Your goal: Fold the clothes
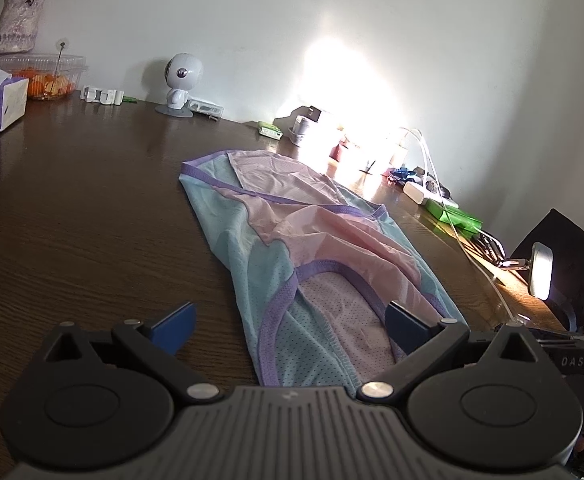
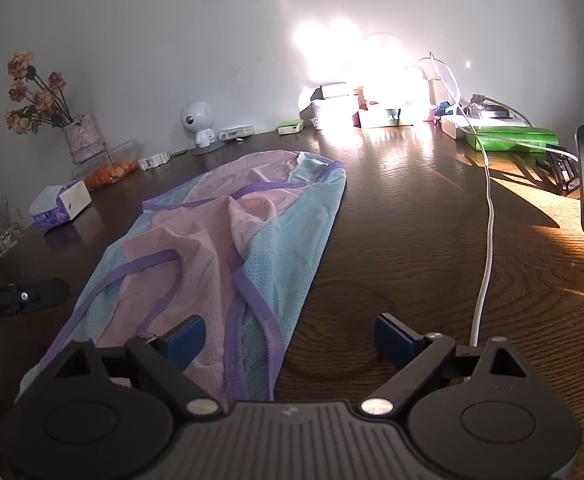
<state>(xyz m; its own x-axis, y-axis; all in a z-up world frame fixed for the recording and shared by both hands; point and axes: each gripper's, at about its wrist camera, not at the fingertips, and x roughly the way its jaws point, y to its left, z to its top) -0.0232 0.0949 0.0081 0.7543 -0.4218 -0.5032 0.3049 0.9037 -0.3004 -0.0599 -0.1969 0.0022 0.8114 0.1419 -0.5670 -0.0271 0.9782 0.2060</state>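
A mesh vest in pale blue and pink with purple trim (image 1: 292, 248) lies folded lengthwise on the dark wooden table (image 1: 71, 220). It also shows in the right wrist view (image 2: 219, 240). My left gripper (image 1: 292, 326) is open and empty, low over the vest's near end, its blue fingers astride the cloth. My right gripper (image 2: 289, 338) is open and empty at the vest's near right edge, with the left finger over the cloth and the right finger over bare wood.
Along the back wall stand a vase of flowers (image 2: 81, 138), a tissue box (image 2: 61, 206), a plastic fruit tub (image 1: 45, 76), a white robot figure (image 1: 181, 82), small boxes and a green pack (image 2: 512, 138). A white cable (image 2: 488, 220) runs down the table's right side. Sun glare hides the back middle.
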